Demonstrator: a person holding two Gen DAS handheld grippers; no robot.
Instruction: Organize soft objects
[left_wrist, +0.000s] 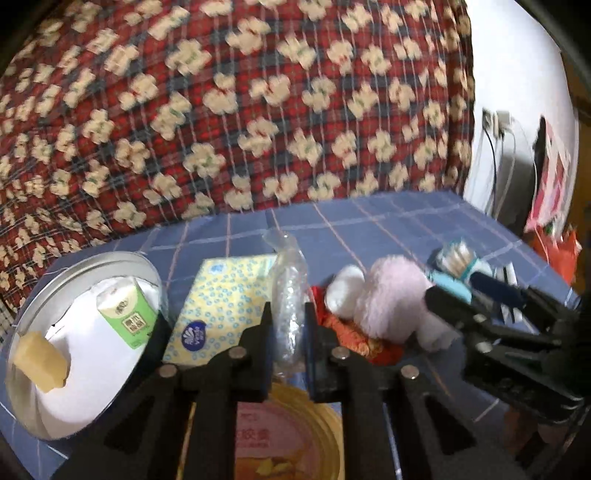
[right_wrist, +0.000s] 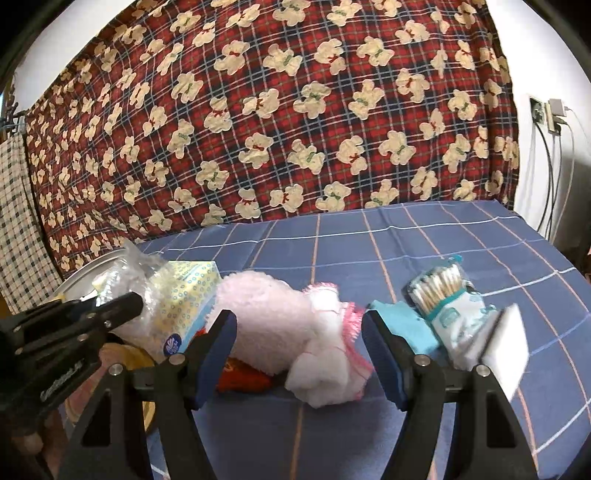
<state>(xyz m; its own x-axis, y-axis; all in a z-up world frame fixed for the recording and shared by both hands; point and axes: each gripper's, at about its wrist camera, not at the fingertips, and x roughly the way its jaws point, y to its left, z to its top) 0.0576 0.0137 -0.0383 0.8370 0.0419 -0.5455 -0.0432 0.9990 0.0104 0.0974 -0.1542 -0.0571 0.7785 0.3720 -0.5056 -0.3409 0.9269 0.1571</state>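
Note:
My left gripper (left_wrist: 288, 321) is shut on a clear plastic bag of small white items (left_wrist: 290, 291), held above a yellow round tin (left_wrist: 325, 435). A pink plush toy (right_wrist: 269, 317) lies on the blue checked cloth (right_wrist: 406, 240), on top of a red-orange cloth item (right_wrist: 243, 376). My right gripper (right_wrist: 299, 354) is open, its fingers either side of the plush toy's near end. A yellow tissue pack (left_wrist: 218, 306) lies left of the bag. The right gripper (left_wrist: 491, 314) also shows at the right of the left wrist view.
A silver round tray (left_wrist: 22, 376) at the left holds a green tissue packet (left_wrist: 127, 314) and a yellow sponge block (left_wrist: 40, 362). A cotton swab pack (right_wrist: 443, 291), a teal item (right_wrist: 402, 325) and a white sponge (right_wrist: 506, 343) lie at the right. A red bear-print blanket (right_wrist: 295, 110) hangs behind.

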